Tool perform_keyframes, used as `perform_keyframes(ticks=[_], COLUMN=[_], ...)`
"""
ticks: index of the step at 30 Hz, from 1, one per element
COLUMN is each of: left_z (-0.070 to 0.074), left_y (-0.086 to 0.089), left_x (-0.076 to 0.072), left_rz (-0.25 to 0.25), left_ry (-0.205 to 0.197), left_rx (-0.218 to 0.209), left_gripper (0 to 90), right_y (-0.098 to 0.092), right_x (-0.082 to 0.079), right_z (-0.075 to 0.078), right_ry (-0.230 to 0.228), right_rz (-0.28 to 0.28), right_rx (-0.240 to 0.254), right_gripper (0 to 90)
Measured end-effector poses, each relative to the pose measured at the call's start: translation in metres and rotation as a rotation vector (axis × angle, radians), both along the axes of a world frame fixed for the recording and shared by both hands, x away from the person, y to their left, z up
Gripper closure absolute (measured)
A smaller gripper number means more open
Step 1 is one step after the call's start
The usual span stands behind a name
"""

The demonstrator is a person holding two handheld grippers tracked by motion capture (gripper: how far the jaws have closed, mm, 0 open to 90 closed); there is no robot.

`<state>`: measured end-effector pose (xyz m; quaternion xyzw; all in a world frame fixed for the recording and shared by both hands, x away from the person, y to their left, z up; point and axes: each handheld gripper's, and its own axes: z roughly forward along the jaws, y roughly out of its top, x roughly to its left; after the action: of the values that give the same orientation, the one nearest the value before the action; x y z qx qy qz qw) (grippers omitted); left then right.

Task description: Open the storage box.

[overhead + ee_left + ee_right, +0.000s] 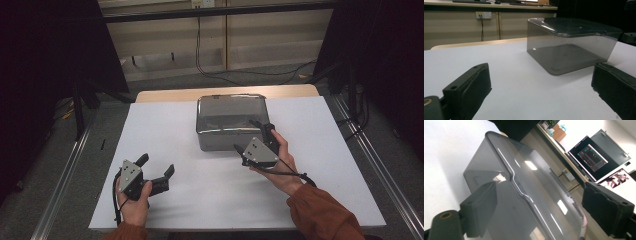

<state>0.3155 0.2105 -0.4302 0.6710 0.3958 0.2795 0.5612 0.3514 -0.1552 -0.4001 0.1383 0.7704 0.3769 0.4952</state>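
A smoky grey see-through box (227, 120) with a clear lid stands at the middle back of the white table sheet (175, 200). My right gripper (248, 136) is turned on its side at the box's front right corner. Its jaws straddle the lid rim, one over the lid and one by the front wall. In the right gripper view the box (524, 177) lies between the wide jaws of the right gripper (541, 200), and neither pad presses on it. My left gripper (156, 165) rests low at the front left, open and empty. It faces the box (571, 45) from a distance.
The wooden table edge (165, 95) shows behind the sheet. Metal rails (65, 175) run along both sides of the table. A wall socket (483, 15) and hanging cables (197, 45) are at the back wall. Monitors (590, 155) stand beyond the box.
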Motion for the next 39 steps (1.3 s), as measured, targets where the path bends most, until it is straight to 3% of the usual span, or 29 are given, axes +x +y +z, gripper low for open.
perform_keyframes(ticks=[2, 9, 13, 19, 23, 37, 39], left_z=[0.0, 0.0, 0.0, 0.0, 0.0, 0.0, 0.0], left_y=[0.0, 0.0, 0.0, 0.0, 0.001, 0.001, 0.001], left_x=[0.0, 0.0, 0.0, 0.0, 0.0, 0.0, 0.0], left_rz=[0.0, 0.003, 0.002, 0.002, 0.001, 0.005, 0.005], left_ry=[0.001, -0.004, -0.008, -0.013, -0.012, -0.01, -0.01], left_rx=[0.0, 0.004, 0.014, 0.023, 0.024, 0.025, 0.028], left_gripper=[2.3, 2.3, 2.3, 2.4, 2.3, 2.4, 2.4], right_y=[0.002, 0.011, 0.014, 0.024, 0.028, 0.033, 0.033], right_x=[0.001, 0.002, 0.002, 0.001, 0.001, 0.0, 0.001], right_z=[-0.001, -0.007, -0.009, -0.016, -0.023, -0.037, -0.038], right_ry=[-0.013, -0.092, -0.095, -0.192, -0.213, -0.253, -0.25], right_rz=[0.0, -0.006, -0.007, -0.025, -0.036, -0.043, -0.055], right_rx=[-0.023, -0.177, -0.193, -0.372, -0.443, -0.603, -0.605], right_gripper=[18.7, 26.6, 30.2, 40.0, 44.9, 64.4, 66.2])
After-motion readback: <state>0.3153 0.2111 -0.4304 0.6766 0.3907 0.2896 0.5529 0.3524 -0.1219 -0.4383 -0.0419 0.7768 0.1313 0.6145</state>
